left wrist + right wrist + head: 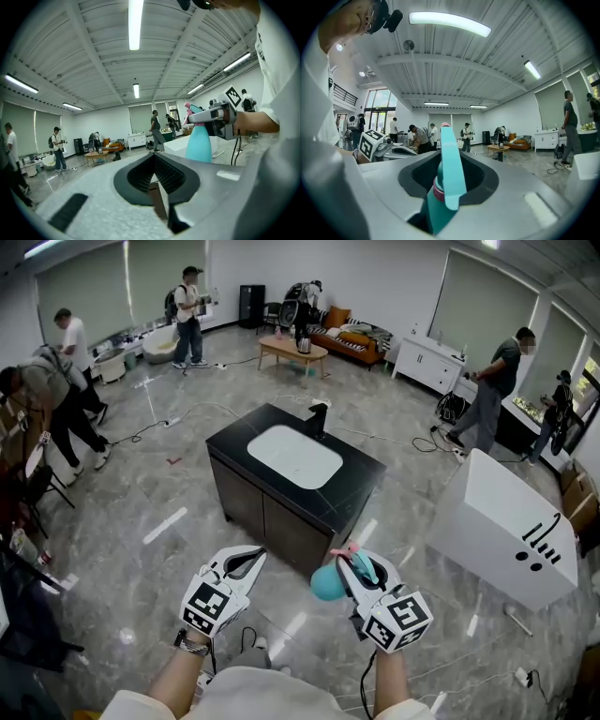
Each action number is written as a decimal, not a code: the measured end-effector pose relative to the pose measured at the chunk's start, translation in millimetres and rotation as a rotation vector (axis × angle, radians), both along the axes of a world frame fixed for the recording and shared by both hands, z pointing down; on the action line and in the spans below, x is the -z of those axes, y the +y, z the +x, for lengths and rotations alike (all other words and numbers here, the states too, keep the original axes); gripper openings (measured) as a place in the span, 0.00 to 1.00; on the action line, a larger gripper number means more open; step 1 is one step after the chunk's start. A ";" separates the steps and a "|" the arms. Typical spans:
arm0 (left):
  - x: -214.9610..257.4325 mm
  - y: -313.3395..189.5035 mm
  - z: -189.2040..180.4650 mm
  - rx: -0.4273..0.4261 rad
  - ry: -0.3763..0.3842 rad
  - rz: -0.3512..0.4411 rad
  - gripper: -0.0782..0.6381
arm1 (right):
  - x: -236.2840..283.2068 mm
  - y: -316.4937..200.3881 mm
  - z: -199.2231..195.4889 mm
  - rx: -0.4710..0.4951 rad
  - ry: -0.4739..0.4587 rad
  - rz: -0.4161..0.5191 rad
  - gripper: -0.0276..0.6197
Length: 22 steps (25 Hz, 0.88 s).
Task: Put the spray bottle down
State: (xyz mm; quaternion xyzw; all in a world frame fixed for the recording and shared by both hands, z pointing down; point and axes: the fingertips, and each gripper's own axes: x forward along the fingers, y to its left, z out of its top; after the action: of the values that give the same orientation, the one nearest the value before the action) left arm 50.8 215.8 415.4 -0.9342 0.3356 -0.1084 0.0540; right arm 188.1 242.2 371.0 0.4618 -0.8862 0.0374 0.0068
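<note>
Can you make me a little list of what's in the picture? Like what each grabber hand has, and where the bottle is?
right gripper: shut on the spray bottle, holding it up off the floor
bottle colour: teal with pink bits
left gripper: shut, nothing in it
in front: black sink cabinet with a white basin
bottle put down: not yet

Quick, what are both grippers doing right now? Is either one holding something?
Left gripper: closed, holding nothing.
Right gripper: closed on the teal spray bottle.
</note>
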 end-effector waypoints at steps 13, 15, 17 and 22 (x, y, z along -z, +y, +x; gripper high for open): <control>-7.1 -60.8 2.1 -0.002 0.024 0.014 0.11 | -3.4 -58.5 -4.2 0.009 0.029 0.013 0.22; -4.7 -79.0 -1.5 -0.005 0.027 0.021 0.11 | 1.1 -78.2 -8.6 0.005 0.029 0.023 0.22; -3.7 -101.4 -8.0 -0.006 0.028 0.024 0.11 | 5.1 -99.4 -14.9 -0.002 0.027 0.035 0.22; -0.9 -165.5 -24.0 -0.014 0.037 0.019 0.11 | 9.1 -155.6 -32.8 -0.021 0.030 0.042 0.22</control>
State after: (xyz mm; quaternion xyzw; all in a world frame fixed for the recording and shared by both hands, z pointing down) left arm 26.8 50.2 416.3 -0.9378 0.3310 -0.0878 0.0575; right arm 155.3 86.6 361.9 0.4717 -0.8816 0.0118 0.0099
